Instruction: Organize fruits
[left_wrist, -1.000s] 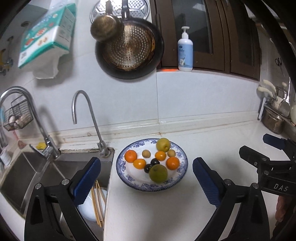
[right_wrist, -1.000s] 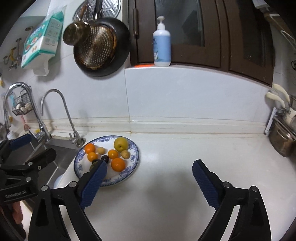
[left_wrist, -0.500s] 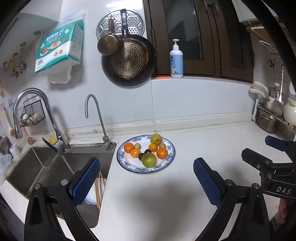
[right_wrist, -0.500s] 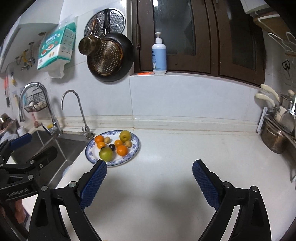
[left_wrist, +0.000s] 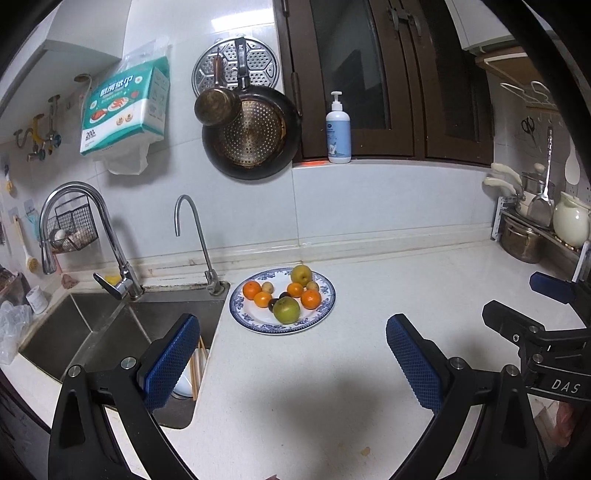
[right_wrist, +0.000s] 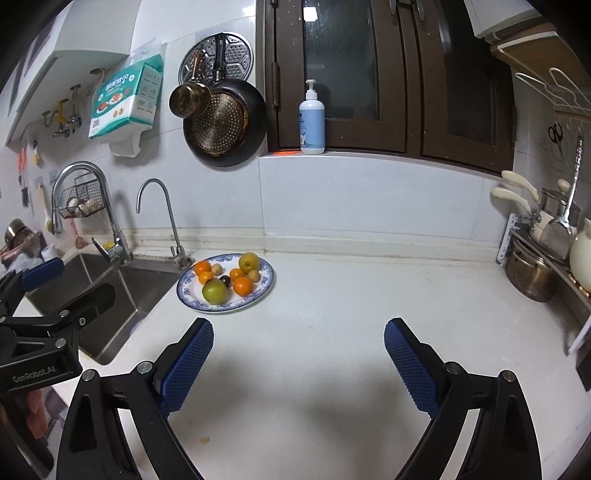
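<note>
The white worktop (right_wrist: 332, 332) runs from the steel sink (left_wrist: 110, 332) on the left to a rack of pots on the far right. A blue-patterned plate (left_wrist: 282, 300) sits on the worktop just right of the sink, holding two green pears, four oranges and several smaller fruits. The left hand-held gripper (left_wrist: 291, 354) hovers near the plate, jaws spread wide and empty. The right hand-held gripper (right_wrist: 298, 354) hangs over bare worktop to the right, also wide and empty.

Black tongs (left_wrist: 291, 363); blue textured pads (right_wrist: 410, 363)
</note>
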